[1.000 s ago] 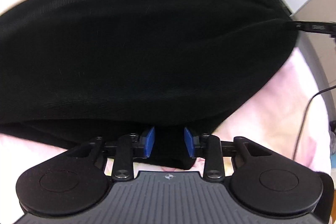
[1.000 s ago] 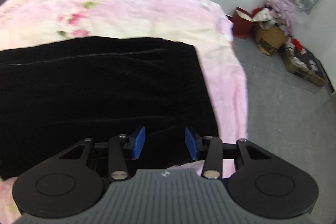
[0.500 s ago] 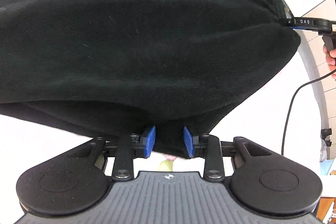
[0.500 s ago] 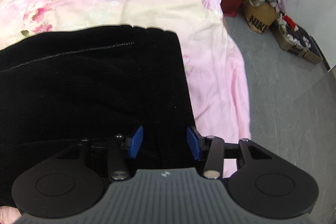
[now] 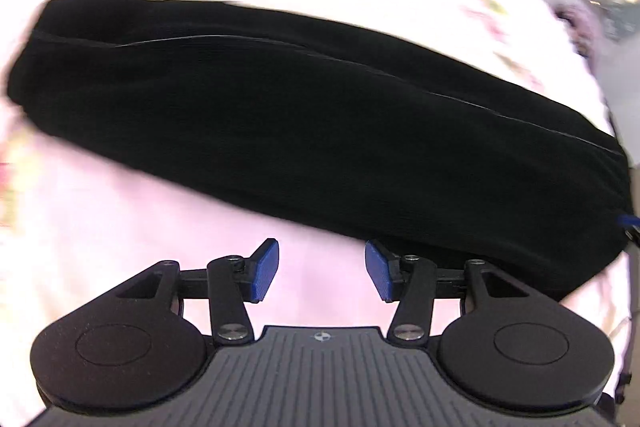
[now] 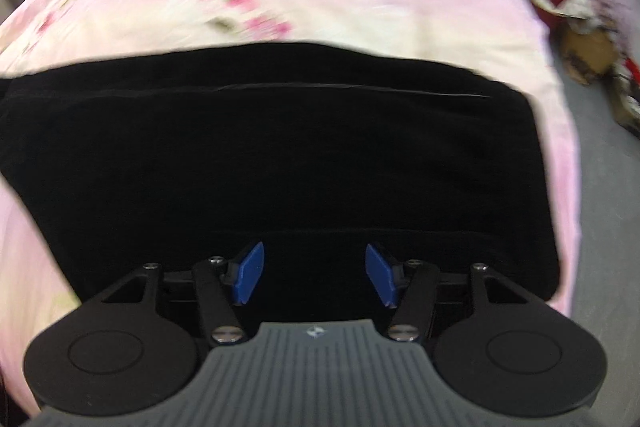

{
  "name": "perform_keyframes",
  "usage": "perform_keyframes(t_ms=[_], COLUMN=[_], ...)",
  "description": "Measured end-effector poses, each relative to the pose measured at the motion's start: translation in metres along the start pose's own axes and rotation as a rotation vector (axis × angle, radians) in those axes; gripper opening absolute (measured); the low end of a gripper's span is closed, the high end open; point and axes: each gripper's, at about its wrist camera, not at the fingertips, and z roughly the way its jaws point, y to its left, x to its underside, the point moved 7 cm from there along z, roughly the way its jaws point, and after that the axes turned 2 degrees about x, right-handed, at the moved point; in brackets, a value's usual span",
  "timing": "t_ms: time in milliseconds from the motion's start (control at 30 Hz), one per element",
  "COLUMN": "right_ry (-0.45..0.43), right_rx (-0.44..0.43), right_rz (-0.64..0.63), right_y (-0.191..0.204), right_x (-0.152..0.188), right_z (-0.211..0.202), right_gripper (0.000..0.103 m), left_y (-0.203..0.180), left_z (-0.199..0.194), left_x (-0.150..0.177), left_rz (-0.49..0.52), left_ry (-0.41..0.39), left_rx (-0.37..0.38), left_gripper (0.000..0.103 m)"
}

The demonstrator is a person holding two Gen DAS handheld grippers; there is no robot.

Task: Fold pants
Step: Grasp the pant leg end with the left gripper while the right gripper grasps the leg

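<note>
Pants (image 5: 320, 131) lay folded across mid-frame on the pink floral bedspread (image 5: 120, 211). Left gripper (image 5: 322, 269) and right gripper (image 6: 312, 271) had just been opening, jaws apart and empty.

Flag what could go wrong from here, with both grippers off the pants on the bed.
1. The pants lie close to the bed edge on the right wrist view; a tug that way could pull them onto the floor.
2. The right gripper, jaws just opened, hangs over the cloth with nothing pinched; closing here might catch only the top layer and undo the fold.
3. The left gripper, also just opened, is over bare sheet, so its next grasp could miss the pants' edge.
</note>
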Motion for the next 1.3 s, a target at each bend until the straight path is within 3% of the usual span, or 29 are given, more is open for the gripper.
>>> perform_keyframes(t_ms=[100, 167, 367, 533, 733, 867, 1000, 1033, 1233, 1300], right_ry=[0.013, 0.018, 0.03, 0.043, 0.007, 0.009, 0.061, 0.067, 0.088, 0.091], right_rx=[-0.009, -0.021, -0.033, -0.035, -0.062, -0.055, -0.084, -0.075, -0.034, -0.022], right_rz=[-0.116, -0.169, -0.318, -0.42, -0.499, -0.522, -0.496, -0.503, -0.514, -0.514], right_y=[0.053, 0.084, 0.167, 0.221, 0.283, 0.319, 0.342, 0.347, 0.373, 0.379], right_x=[-0.013, -0.022, -0.05, -0.071, -0.107, -0.133, -0.155, -0.159, -0.174, -0.175], right_z=[0.007, 0.013, 0.038, 0.058, 0.071, 0.085, 0.109, 0.115, 0.148, 0.153], right_gripper=[0.056, 0.06, 0.061, 0.061, 0.061, 0.06, 0.027, 0.026, 0.028, 0.029], left_y=[0.059, 0.1, 0.202, 0.249, 0.244, 0.248, 0.249, 0.248, 0.237, 0.234], left_z=[-0.013, -0.018, -0.026, -0.014, 0.024, 0.033, 0.043, 0.044, 0.04, 0.034], left_x=[-0.02, -0.031, -0.052, -0.057, -0.043, -0.058, -0.068, -0.069, -0.07, -0.071], left_rz=[-0.067, -0.174, -0.516, -0.664, -0.685, -0.662, -0.632, -0.618, -0.574, -0.557], left_ry=[-0.05, -0.093, -0.276, -0.334, -0.331, -0.334, -0.323, -0.321, -0.319, -0.329], left_rx=[-0.06, -0.064, 0.039, 0.111, 0.117, 0.118, 0.095, 0.085, 0.033, 0.03], left_gripper=[0.061, 0.064, 0.067, 0.073, 0.073, 0.074, 0.072, 0.072, 0.058, 0.049])
